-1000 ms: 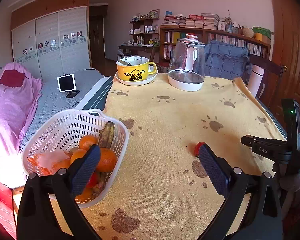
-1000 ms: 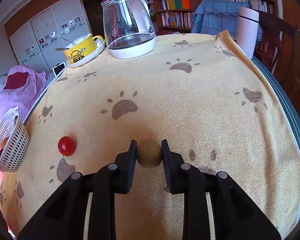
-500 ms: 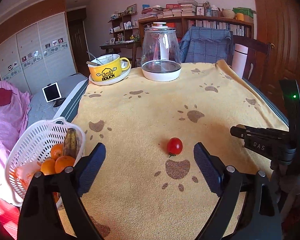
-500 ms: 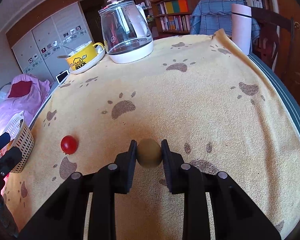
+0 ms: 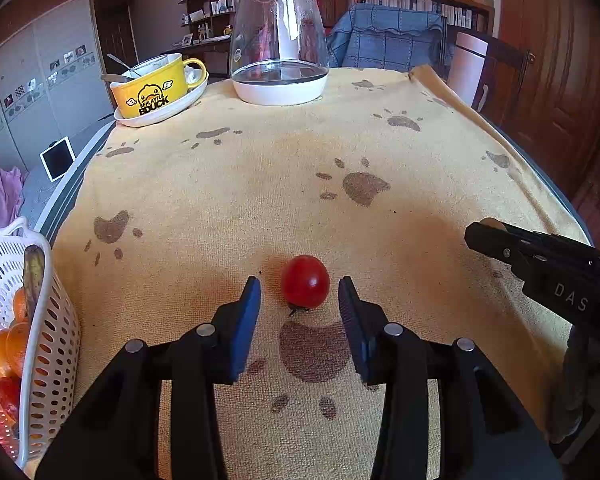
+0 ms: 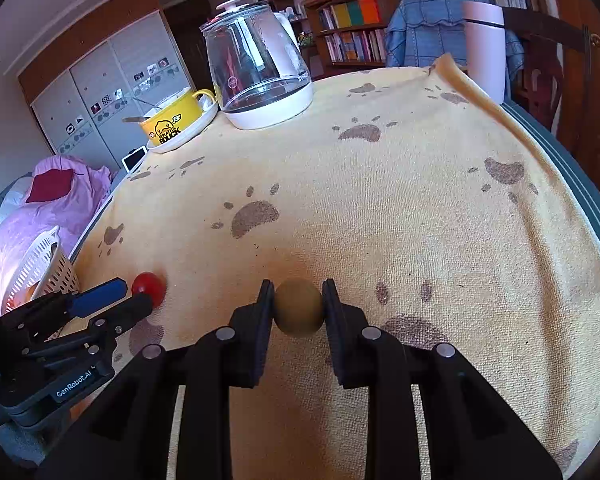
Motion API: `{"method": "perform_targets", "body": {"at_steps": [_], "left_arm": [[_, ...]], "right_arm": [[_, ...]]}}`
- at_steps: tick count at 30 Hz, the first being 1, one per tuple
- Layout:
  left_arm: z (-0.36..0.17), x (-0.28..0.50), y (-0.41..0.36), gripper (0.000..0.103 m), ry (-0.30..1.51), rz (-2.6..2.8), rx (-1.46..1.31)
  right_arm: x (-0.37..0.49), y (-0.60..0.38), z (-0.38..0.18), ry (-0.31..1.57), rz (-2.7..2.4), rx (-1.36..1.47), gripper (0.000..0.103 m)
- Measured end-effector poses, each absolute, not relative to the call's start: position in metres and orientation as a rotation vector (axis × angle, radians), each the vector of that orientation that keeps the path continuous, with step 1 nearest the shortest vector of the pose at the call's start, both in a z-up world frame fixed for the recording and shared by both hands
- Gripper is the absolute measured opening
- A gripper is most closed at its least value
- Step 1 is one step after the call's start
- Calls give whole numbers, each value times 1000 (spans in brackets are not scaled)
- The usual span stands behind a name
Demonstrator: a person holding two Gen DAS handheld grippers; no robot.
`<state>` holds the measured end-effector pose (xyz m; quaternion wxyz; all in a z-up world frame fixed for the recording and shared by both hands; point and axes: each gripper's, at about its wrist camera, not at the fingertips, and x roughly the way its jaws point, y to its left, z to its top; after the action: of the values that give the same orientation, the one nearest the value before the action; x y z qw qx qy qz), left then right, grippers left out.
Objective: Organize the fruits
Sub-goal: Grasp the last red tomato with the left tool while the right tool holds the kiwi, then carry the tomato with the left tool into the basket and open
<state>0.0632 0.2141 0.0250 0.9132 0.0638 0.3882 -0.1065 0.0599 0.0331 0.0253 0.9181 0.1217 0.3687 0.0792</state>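
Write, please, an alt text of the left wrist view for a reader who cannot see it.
The open left gripper brackets a small red tomato lying on a yellow paw-print cloth, its blue pads not yet touching it. A white basket holding oranges and a banana stands at the left edge; a yellow mug and a glass kettle stand at the far end.

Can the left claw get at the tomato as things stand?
Probably yes. The left claw is open, with the tomato lying between its fingers on the yellow cloth, nothing in between. The right claw is off to the side, shut on a kiwi.
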Motion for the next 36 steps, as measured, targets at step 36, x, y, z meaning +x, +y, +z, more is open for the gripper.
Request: {"method": "perform_targets", "body": {"at_steps": [36], "left_arm": [[64,35,238,28,696,-153,43]], "right_arm": [[57,33,27,734,178,254,25]]}}
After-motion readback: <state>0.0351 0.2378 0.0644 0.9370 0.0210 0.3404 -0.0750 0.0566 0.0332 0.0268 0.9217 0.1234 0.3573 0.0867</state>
